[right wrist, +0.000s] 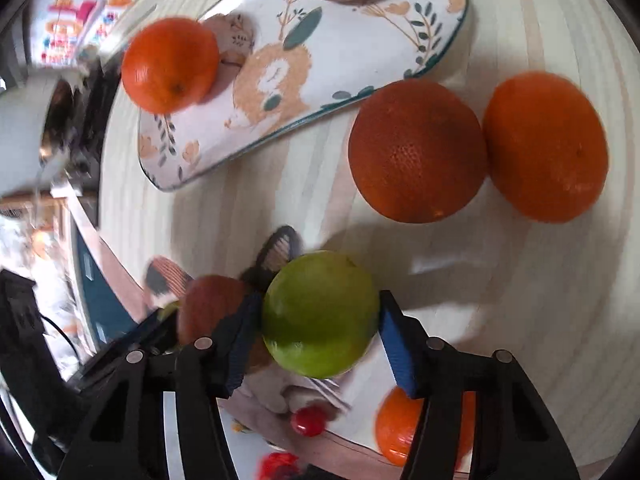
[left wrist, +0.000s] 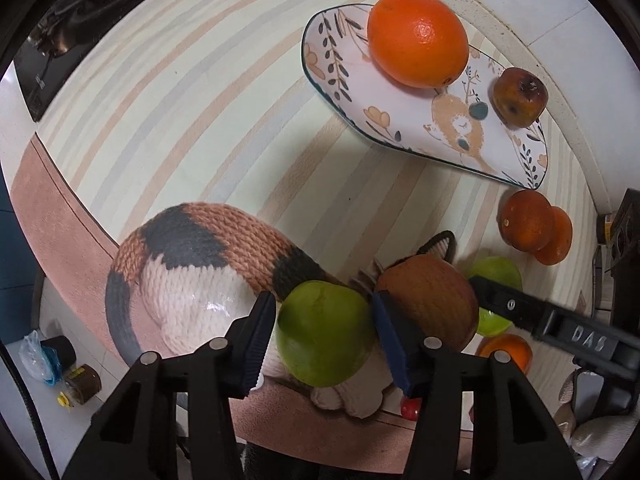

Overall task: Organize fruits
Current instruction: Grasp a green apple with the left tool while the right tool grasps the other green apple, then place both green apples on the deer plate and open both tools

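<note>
The left gripper (left wrist: 324,330) is clamping a green apple (left wrist: 325,333) between its pads above the cat-print mat (left wrist: 192,264); beside it, the right gripper (right wrist: 320,334) is gripping a second green apple (right wrist: 320,314). Both should be travelling level toward the patterned plate (left wrist: 404,120), landing clear of the orange (left wrist: 418,40) already resting there, one hand yielding.

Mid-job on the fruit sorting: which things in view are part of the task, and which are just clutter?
Part of the job:
- green fruit in the left gripper
- second green fruit in the right gripper
- plate with orange and brownish fruit
- two loose oranges

Lying about:
- small jar
- plastic bag
</note>
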